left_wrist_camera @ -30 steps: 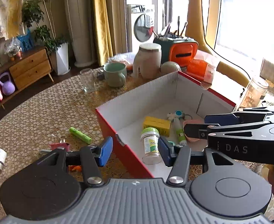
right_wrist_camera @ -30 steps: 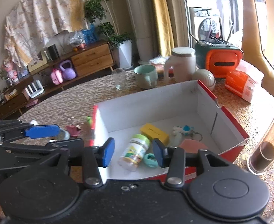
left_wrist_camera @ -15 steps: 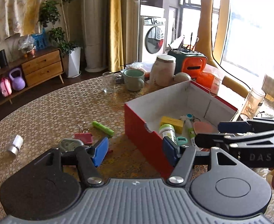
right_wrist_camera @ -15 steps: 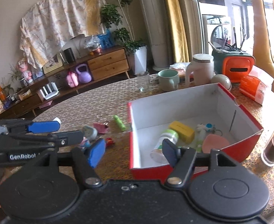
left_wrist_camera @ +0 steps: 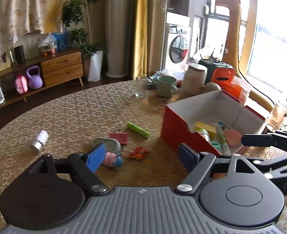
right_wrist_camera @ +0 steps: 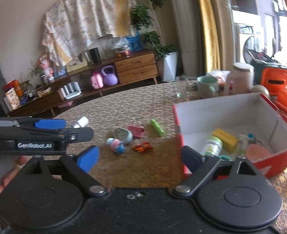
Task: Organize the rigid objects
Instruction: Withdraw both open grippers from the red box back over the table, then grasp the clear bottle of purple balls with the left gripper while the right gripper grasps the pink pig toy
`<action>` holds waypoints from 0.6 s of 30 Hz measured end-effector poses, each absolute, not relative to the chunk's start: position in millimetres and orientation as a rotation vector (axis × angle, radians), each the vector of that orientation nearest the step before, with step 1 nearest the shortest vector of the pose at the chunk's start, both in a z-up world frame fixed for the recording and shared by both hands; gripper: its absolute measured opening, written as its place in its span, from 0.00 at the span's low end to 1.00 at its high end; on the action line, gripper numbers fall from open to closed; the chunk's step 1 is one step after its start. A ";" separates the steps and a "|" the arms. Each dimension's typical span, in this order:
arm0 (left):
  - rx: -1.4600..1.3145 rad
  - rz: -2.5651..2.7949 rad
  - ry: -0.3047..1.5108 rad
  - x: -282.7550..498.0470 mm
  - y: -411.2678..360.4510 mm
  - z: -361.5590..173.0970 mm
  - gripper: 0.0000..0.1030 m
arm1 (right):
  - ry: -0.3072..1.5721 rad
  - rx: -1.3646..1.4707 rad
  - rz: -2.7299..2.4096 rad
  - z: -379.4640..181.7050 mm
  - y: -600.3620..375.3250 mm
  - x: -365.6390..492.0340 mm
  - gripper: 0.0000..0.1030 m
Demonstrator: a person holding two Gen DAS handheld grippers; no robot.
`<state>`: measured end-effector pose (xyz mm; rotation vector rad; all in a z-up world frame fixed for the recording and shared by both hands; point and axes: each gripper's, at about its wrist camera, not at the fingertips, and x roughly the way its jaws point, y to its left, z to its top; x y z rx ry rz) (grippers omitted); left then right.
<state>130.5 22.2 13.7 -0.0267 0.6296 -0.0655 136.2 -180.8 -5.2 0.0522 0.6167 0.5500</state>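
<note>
Jaws of both the left gripper [left_wrist_camera: 141, 157] and the right gripper [right_wrist_camera: 139, 156], the left one marked "GenRobot.AI", stood spread and empty. Beyond them, the green marker [left_wrist_camera: 138, 130] lay flat, pointing diagonally, left of the red box [left_wrist_camera: 174, 130].
</note>
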 end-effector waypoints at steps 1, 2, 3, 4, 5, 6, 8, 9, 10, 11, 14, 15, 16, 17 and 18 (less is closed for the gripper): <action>-0.032 -0.062 0.629 129.8 26.6 12.6 0.79 | 0.609 0.043 0.558 -5.5 -176.1 135.4 0.96; -0.039 -0.059 0.630 129.5 31.9 11.0 0.79 | 0.600 0.036 0.568 -6.2 -171.0 134.2 0.97; -0.044 -0.054 0.632 129.7 36.1 10.1 0.79 | 0.593 0.034 0.577 -6.4 -165.9 132.6 0.99; -0.052 -0.044 0.634 130.3 41.1 8.2 0.80 | 0.585 0.032 0.590 -7.5 -161.5 132.1 1.00; -0.060 -0.035 0.635 130.7 45.6 6.4 0.80 | 0.582 0.029 0.600 -8.2 -157.0 131.7 1.00; -0.071 -0.025 0.636 131.5 51.4 3.8 0.80 | 0.580 0.022 0.609 -9.2 -152.0 131.2 1.00; -0.088 -0.013 0.637 132.2 59.7 -1.2 0.80 | 0.572 0.004 0.612 -11.9 -142.3 131.0 1.00; -0.096 -0.007 0.638 132.8 64.8 -3.7 0.80 | 0.571 -0.002 0.622 -13.8 -138.1 131.5 1.00; -0.104 0.000 0.638 133.7 70.7 -6.5 0.80 | 0.573 -0.004 0.632 -15.8 -134.3 131.0 1.00; -0.108 0.007 0.639 134.7 75.7 -9.2 0.80 | 0.575 -0.007 0.640 -17.3 -130.3 131.3 1.00; -0.121 0.034 0.650 138.0 89.1 -17.1 0.80 | 0.575 -0.029 0.648 -22.9 -118.9 133.1 1.00; -0.125 0.043 0.653 139.7 93.8 -19.9 0.80 | 0.578 -0.034 0.649 -24.6 -115.1 134.6 1.00; -0.129 0.055 0.654 141.3 99.7 -22.9 0.80 | 0.582 -0.035 0.650 -26.1 -111.5 136.9 1.00; -0.128 0.066 0.652 142.1 104.5 -25.4 0.80 | 0.586 -0.035 0.651 -28.2 -108.7 138.9 1.00; -0.125 0.080 0.650 143.4 109.6 -27.5 0.80 | 0.591 -0.035 0.651 -31.0 -106.4 140.7 1.00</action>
